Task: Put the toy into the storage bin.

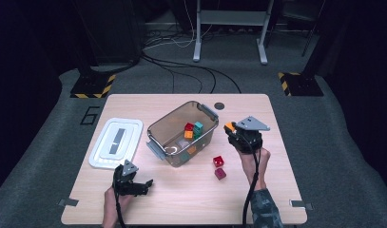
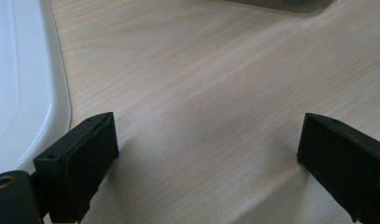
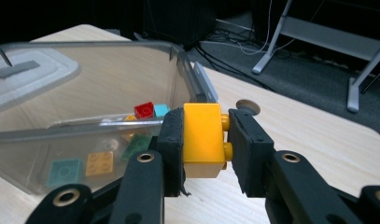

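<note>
Jaws pinch yellow brick point(image 3: 204, 140) — glossy, studs sideways — beside clear bin point(image 3: 99, 88).

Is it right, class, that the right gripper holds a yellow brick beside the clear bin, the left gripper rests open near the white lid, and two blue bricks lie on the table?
Not quite: the two bricks lying on the table are red, not blue, as the high view shows. The rest stands: the right gripper holds a yellow brick beside the clear bin, and the left gripper rests open near the white lid.
</note>
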### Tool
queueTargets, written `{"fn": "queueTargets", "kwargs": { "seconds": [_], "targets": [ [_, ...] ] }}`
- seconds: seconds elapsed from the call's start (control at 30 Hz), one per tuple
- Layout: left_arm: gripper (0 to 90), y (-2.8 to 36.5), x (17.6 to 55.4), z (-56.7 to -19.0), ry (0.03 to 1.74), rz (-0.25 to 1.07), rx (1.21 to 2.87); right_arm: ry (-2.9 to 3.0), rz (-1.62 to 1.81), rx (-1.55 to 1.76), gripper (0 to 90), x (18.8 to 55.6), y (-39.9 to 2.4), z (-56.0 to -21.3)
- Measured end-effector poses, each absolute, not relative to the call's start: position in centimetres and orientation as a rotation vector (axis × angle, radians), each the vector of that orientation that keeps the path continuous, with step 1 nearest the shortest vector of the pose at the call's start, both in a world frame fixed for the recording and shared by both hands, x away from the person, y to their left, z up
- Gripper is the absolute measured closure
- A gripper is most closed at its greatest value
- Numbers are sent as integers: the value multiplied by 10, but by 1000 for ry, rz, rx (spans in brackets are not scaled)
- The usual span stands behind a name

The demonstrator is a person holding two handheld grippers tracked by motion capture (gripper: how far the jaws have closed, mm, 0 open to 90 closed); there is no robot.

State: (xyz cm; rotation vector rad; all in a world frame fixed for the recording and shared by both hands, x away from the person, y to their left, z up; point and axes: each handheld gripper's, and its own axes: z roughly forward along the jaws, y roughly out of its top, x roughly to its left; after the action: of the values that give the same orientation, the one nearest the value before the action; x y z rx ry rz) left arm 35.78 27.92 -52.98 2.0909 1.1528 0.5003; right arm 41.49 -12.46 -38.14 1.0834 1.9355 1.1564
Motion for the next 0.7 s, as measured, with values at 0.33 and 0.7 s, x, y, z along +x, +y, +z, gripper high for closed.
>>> {"fn": "queueTargets", "kwargs": {
  "seconds": [0.33,0.7],
  "targets": [
    [48,279,358,-530,1153,500,2091,1912,1168,1031,668,416,-119,-358],
    [48,279,358,-530,1153,500,2092,1906,1183,988,668,424,-108,-341]
  ]
}}
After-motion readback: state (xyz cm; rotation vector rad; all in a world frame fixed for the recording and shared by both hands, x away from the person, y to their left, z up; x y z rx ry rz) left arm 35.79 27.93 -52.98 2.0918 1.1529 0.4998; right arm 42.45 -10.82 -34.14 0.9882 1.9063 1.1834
